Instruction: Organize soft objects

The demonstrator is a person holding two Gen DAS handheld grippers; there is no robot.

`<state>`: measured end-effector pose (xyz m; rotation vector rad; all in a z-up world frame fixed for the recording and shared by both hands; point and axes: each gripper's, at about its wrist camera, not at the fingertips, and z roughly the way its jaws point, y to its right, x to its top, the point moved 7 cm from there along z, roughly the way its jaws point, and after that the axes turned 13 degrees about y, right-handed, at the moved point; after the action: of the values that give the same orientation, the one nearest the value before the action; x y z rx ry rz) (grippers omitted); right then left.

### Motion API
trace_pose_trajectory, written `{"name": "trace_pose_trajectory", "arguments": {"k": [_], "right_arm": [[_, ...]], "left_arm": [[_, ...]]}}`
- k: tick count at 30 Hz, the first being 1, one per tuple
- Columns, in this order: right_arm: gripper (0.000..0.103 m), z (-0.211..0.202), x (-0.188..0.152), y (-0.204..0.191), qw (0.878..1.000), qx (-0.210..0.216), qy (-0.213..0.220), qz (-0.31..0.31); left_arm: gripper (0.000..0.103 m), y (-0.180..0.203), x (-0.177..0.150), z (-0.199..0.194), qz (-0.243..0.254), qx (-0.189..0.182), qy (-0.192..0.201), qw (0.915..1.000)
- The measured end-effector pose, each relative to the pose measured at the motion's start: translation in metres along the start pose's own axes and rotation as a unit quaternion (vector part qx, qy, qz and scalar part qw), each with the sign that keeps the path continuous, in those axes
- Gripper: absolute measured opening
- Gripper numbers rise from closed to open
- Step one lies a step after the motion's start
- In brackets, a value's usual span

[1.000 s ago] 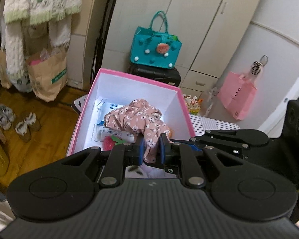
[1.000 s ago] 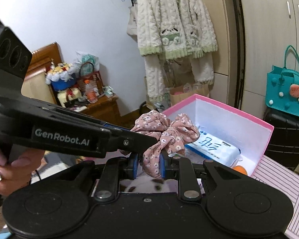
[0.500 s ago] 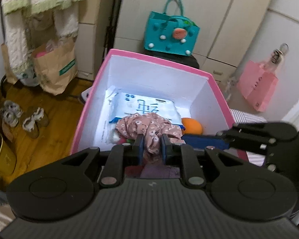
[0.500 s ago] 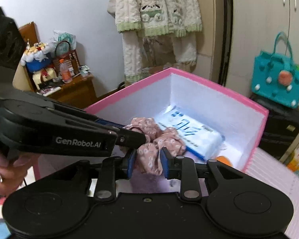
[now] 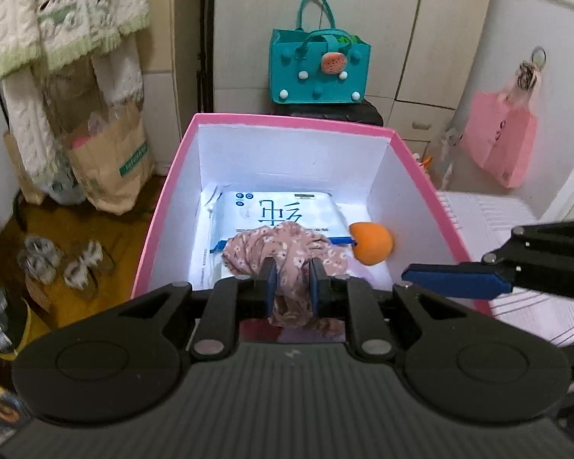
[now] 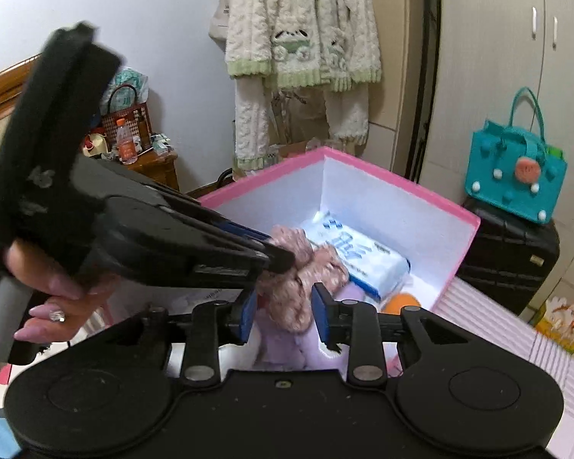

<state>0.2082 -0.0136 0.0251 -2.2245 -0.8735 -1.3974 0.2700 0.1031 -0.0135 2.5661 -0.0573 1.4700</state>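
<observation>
The left claw is clenching a fold of the pink flowered scrunchie, holding it down inside the pink box. Most of the scrunchie is bunching just ahead of the claw's fingertips and a little is hanging below them, over the near end of the white tissue pack that is lying on the box floor further ahead. An orange ball is sitting ahead and to the right of the left claw, beside the pack.

The right claw is letting go: its jaws have just been opening, and the scrunchie is sitting loosely between its blue pads without being pressed by them. In the left wrist view, the right claw's blue finger is standing off to the right of the left claw, near the box's right wall and clear of the fabric.

So the task looks well underway. The pack and the ball are already lying in the box, and something pale lilac, too blurred to name, is lying under the right claw. The scrunchie is inside the box's walls but not yet dropped. What is left, by my judgement, is for the left claw to open, release it and lift clear. Whether more soft things are waiting outside the box, I cannot tell.
</observation>
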Motion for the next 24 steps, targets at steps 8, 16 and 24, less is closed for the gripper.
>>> {"name": "trace_pose_trajectory", "arguments": {"k": [8,16,24], "right_arm": [[0.045,-0.041,0.008,0.009,0.999,-0.015,0.002,0.034],[0.054,-0.082,0.026,0.009,0.998,-0.037,0.026,0.037],[0.066,-0.126,0.018,0.017,0.997,-0.068,0.035,0.028]], "left_arm": [[0.032,0.002,0.015,-0.061,0.013,0.021,0.037,0.9990],[0.042,0.034,0.021,-0.117,0.052,0.020,0.035,0.9978],[0.045,0.060,0.016,-0.165,0.053,-0.015,0.062,0.9966]]}}
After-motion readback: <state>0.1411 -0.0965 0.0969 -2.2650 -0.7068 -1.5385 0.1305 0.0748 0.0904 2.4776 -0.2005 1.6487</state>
